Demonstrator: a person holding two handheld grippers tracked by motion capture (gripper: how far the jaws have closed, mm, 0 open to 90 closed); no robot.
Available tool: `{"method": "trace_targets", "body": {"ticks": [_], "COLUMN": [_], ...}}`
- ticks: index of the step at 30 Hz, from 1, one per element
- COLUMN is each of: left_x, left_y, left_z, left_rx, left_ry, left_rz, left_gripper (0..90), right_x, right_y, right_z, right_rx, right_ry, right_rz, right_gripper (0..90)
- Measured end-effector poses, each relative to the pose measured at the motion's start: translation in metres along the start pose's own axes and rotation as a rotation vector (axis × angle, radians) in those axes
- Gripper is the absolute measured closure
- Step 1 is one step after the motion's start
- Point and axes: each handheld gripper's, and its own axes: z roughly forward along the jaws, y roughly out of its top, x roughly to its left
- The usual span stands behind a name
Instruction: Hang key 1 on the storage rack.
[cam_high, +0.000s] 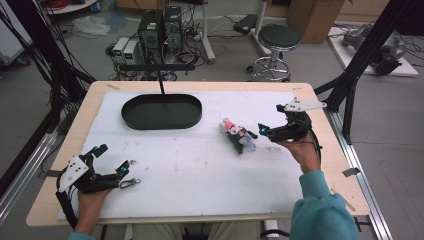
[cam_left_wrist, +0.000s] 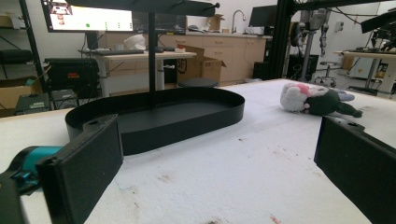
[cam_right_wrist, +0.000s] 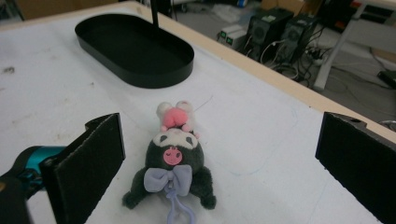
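Observation:
A small dark plush toy (cam_high: 236, 134) with a pink-and-white head and a lilac bow lies on the white mat, right of centre. My right gripper (cam_high: 271, 118) is just to its right, open and empty. In the right gripper view the plush toy (cam_right_wrist: 173, 158) lies between and slightly beyond the wide-apart jaws of the right gripper (cam_right_wrist: 219, 149). At the back left sits a black oval tray (cam_high: 131, 118), empty, with a thin black pole (cam_high: 161, 84) rising from it. My left gripper (cam_high: 112, 160) rests open at the front left corner. In its own view the left gripper (cam_left_wrist: 219, 154) faces the tray (cam_left_wrist: 187, 126) and the distant plush toy (cam_left_wrist: 317, 100).
A small metal clip (cam_high: 131, 182) lies on the mat by the left gripper. The white mat (cam_high: 200, 170) covers most of the wooden table (cam_high: 320, 100). Behind the table are a black stool (cam_high: 279, 37), computer towers (cam_high: 160, 27) and slanted black frame posts (cam_high: 360, 60).

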Motion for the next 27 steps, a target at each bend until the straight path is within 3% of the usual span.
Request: {"method": "trace_targets", "body": {"ticks": [1, 6, 9, 12, 15, 20, 27], "left_x": [0.0, 0.0, 0.0, 0.0, 0.0, 0.0, 0.0], "left_y": [0.0, 0.0, 0.0, 0.0, 0.0, 0.0, 0.0], "left_z": [0.0, 0.0, 0.0, 0.0, 0.0, 0.0, 0.001], "left_rx": [0.001, 0.001, 0.001, 0.002, 0.003, 0.002, 0.003], "left_ry": [0.0, 0.0, -0.001, 0.001, 0.001, 0.0, 0.001], "left_rz": [0.0, 0.0, -0.002, -0.001, -0.004, -0.004, -0.006], "left_gripper": [1.7, 1.7, 1.7, 1.7, 1.7, 1.7, 1.7], "right_x": [-0.001, -0.003, -0.003, -0.002, -0.001, -0.003, -0.003], "right_y": [0.005, 0.013, 0.018, 0.022, 0.025, 0.026, 0.019], "right_z": [0.005, 0.019, 0.036, 0.048, 0.058, 0.067, 0.087], "right_rx": [0.037, 0.113, 0.19, 0.243, 0.277, 0.284, 0.363], "right_ry": [0.017, 0.042, 0.076, 0.096, 0.105, 0.114, 0.152], "right_rz": [-0.012, -0.024, -0.019, -0.046, -0.05, -0.035, -0.023], "right_gripper": [0.6, 0.6, 0.6, 0.6, 0.6, 0.6, 0.6]}}
